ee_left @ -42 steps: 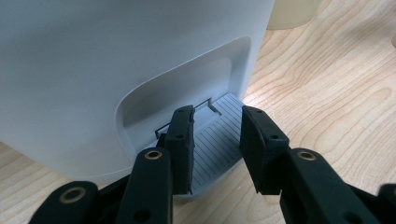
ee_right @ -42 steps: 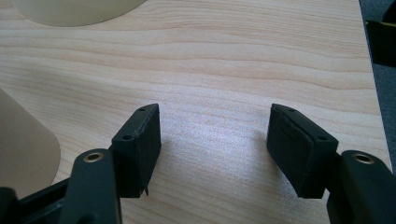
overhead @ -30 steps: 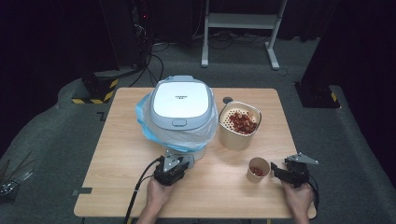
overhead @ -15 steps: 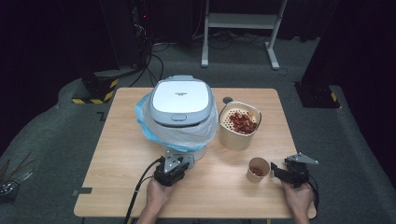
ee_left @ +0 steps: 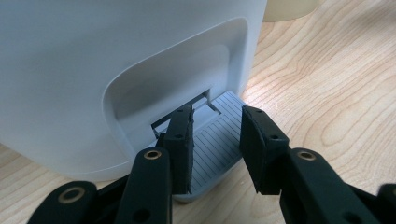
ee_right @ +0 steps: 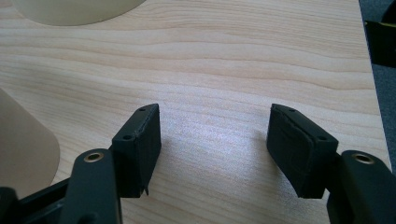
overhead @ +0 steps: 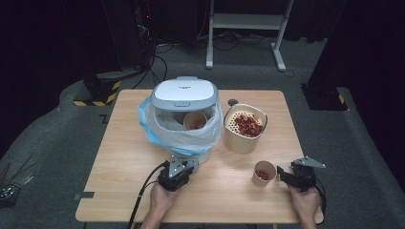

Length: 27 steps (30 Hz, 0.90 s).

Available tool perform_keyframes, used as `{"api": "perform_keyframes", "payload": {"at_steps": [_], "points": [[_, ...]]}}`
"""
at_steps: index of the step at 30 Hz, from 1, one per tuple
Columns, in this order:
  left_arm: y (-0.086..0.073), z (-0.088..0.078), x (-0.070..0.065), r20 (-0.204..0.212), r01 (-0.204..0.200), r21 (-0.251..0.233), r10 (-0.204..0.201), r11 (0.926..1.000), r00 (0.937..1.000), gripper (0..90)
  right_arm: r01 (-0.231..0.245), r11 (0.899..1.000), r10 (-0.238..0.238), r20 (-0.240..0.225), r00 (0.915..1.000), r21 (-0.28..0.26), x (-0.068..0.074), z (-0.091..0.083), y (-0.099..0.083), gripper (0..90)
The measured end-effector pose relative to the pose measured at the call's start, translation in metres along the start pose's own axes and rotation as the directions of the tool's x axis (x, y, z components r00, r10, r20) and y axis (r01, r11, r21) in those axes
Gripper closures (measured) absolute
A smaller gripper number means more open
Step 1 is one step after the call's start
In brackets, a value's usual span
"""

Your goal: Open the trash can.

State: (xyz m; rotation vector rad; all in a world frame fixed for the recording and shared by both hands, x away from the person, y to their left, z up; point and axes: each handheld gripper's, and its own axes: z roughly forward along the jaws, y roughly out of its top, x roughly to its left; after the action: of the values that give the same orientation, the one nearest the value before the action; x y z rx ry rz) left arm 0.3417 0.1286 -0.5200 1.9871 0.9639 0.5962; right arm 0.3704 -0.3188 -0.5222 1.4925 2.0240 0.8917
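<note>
At the near foot of the white bin (overhead: 184,107), the left tool (ee_left: 217,142) presses its stiff, ribbed pedal (ee_left: 219,140) with jaws narrowed; right tool (ee_right: 215,149) waits half-open, empty.

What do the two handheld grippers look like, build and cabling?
Both are black. The left gripper carries a grey three-cornered plate on top and trails a black cable off the table's near edge. The right gripper has the same grey plate. Close up, each has two flat black jaws with brass-coloured pivot rivets. No sleeves visible.
</note>
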Motion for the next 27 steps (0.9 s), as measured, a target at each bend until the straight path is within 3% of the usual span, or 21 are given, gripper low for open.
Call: {"api": "perform_keyframes", "payload": {"at_steps": [14,18,27], "points": [[-0.0025,0.0028,-0.0033,-0.018,-0.016,0.014,0.016,0.9998,0.9997,64.9,0.000,1.000,0.000,-0.003,1.0000,0.002,-0.0002,-0.0001,0.0001,35.8],[-0.0025,0.0037,-0.0040,-0.021,-0.037,0.026,0.038,0.9990,0.9991,64.6,0.003,1.000,-0.003,-0.001,1.0000,0.002,0.0001,0.0000,0.0001,35.5],[-0.0026,0.0039,-0.0051,-0.025,-0.038,0.025,0.039,0.9990,0.9989,64.6,0.020,1.000,-0.020,-0.006,0.9998,0.006,0.0005,0.0004,0.0004,34.6]]}}
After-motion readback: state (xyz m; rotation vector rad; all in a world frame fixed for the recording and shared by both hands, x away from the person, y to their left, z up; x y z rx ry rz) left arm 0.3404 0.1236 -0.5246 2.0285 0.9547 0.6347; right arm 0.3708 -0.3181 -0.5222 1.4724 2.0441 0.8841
